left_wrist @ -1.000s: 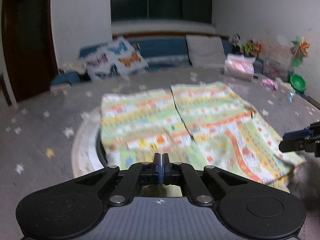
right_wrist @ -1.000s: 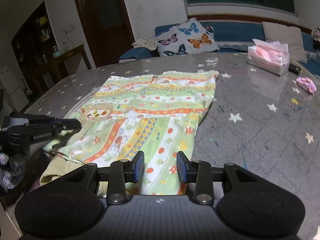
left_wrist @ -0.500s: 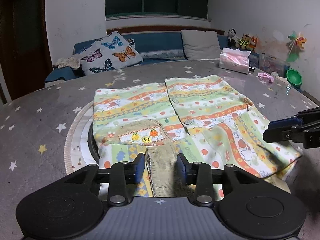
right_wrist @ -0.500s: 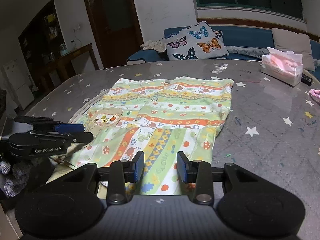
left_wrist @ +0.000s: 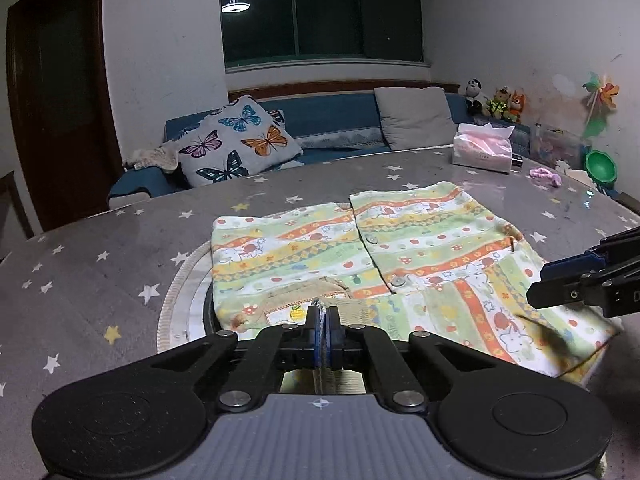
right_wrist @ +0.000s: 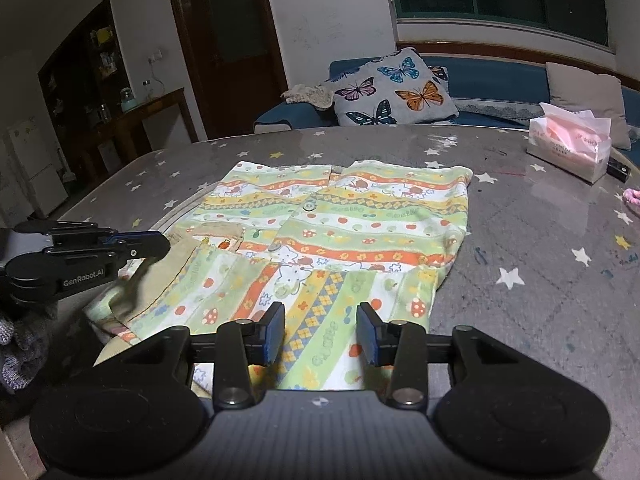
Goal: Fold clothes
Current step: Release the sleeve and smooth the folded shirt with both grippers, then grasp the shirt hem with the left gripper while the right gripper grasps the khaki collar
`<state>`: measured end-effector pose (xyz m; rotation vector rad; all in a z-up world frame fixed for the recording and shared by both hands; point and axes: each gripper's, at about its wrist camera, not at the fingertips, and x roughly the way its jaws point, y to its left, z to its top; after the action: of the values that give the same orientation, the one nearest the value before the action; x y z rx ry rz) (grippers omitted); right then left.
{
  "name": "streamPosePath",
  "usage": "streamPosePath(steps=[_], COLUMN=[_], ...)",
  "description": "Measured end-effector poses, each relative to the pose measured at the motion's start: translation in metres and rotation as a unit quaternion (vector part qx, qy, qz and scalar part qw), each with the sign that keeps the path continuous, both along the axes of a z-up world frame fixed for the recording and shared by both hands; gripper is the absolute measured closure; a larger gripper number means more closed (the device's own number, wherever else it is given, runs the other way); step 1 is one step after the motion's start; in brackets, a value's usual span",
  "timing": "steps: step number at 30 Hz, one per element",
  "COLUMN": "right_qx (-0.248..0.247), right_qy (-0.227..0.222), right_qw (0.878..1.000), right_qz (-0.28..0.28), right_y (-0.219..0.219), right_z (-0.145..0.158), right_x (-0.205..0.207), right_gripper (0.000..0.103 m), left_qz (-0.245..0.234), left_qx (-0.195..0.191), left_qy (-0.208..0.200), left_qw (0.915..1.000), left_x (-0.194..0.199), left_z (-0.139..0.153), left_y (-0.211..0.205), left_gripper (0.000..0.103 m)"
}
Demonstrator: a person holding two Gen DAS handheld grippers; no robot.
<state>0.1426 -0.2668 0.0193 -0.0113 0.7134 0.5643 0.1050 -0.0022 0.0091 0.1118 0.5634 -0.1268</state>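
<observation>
A child's patterned shirt (left_wrist: pixel 360 248), green, orange and yellow with buttons, lies flat on the grey star-print table (left_wrist: pixel 100 280); it also shows in the right wrist view (right_wrist: pixel 360 220). Its near part is folded over, showing a beige lining (right_wrist: pixel 160 276). My left gripper (left_wrist: pixel 321 318) is shut on the beige near edge of the shirt; it shows from the side in the right wrist view (right_wrist: pixel 162 242). My right gripper (right_wrist: pixel 320 330) is open just above the shirt's near hem, holding nothing; it shows in the left wrist view (left_wrist: pixel 540 292).
A round turntable rim (left_wrist: pixel 176 296) lies under the shirt. A tissue pack (left_wrist: pixel 482 152) and a pink item (left_wrist: pixel 544 174) sit at the far right. A sofa with a butterfly pillow (left_wrist: pixel 240 144) stands behind the table. A green bowl (left_wrist: pixel 600 164) is far right.
My left gripper was shut, opened over the beige edge half a second ago, and has now shut on it. The right gripper stayed open over the hem.
</observation>
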Motion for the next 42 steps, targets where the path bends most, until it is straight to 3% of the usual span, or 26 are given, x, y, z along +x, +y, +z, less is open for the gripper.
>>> streamPosePath(steps=[2, 7, 9, 11, 17, 21, 26, 30, 32, 34, 38, 42], right_qx=[0.0, -0.013, -0.016, -0.023, -0.074, -0.073, -0.083, -0.078, -0.088, -0.098, -0.123, -0.137], right_qy=[0.001, 0.013, 0.013, 0.009, -0.021, -0.027, -0.023, -0.029, -0.035, -0.037, -0.043, -0.061], right_qw=[1.0, 1.0, 1.0, 0.999, 0.995, 0.994, 0.992, 0.992, 0.991, 0.99, 0.986, 0.981], right_qz=[0.004, 0.012, 0.016, 0.03, 0.067, 0.078, 0.093, 0.091, 0.091, 0.091, 0.102, 0.127], right_y=[0.002, 0.009, 0.011, 0.017, 0.03, 0.027, 0.027, 0.018, 0.012, 0.007, -0.002, 0.002], right_z=[-0.001, -0.009, -0.01, -0.009, -0.009, -0.005, -0.007, 0.003, 0.006, 0.006, 0.003, 0.001], right_x=[0.0, 0.0, -0.002, -0.008, -0.031, -0.041, -0.051, -0.059, -0.064, -0.069, -0.079, -0.088], right_gripper=[0.058, 0.057, 0.056, 0.051, 0.049, 0.049, 0.049, 0.049, 0.047, 0.045, 0.042, 0.041], left_qz=[-0.002, 0.004, 0.004, -0.007, -0.045, -0.068, -0.137, -0.194, -0.21, -0.226, -0.225, -0.215], left_qx=[0.001, 0.011, 0.018, 0.034, 0.094, 0.134, 0.207, 0.247, 0.249, 0.232, 0.183, 0.13], left_qy=[0.011, 0.029, 0.026, 0.014, -0.001, -0.009, -0.028, -0.049, -0.066, -0.073, -0.062, -0.045], left_qw=[0.9999, 0.9995, 0.9995, 0.9993, 0.9946, 0.9887, 0.9683, 0.9482, 0.9431, 0.9432, 0.9548, 0.9669], left_x=[0.002, 0.0, -0.006, -0.015, -0.049, -0.072, -0.102, -0.117, -0.118, -0.115, -0.092, -0.066], left_z=[-0.003, -0.01, -0.008, -0.006, -0.002, -0.001, -0.012, -0.027, -0.031, -0.03, -0.02, -0.007], left_y=[0.001, 0.006, 0.007, 0.005, 0.006, 0.008, -0.01, -0.031, -0.042, -0.048, -0.049, -0.047], left_gripper=[0.1, 0.093, 0.062, 0.049, 0.043, 0.036, 0.031, 0.03, 0.03, 0.032, 0.072, 0.088])
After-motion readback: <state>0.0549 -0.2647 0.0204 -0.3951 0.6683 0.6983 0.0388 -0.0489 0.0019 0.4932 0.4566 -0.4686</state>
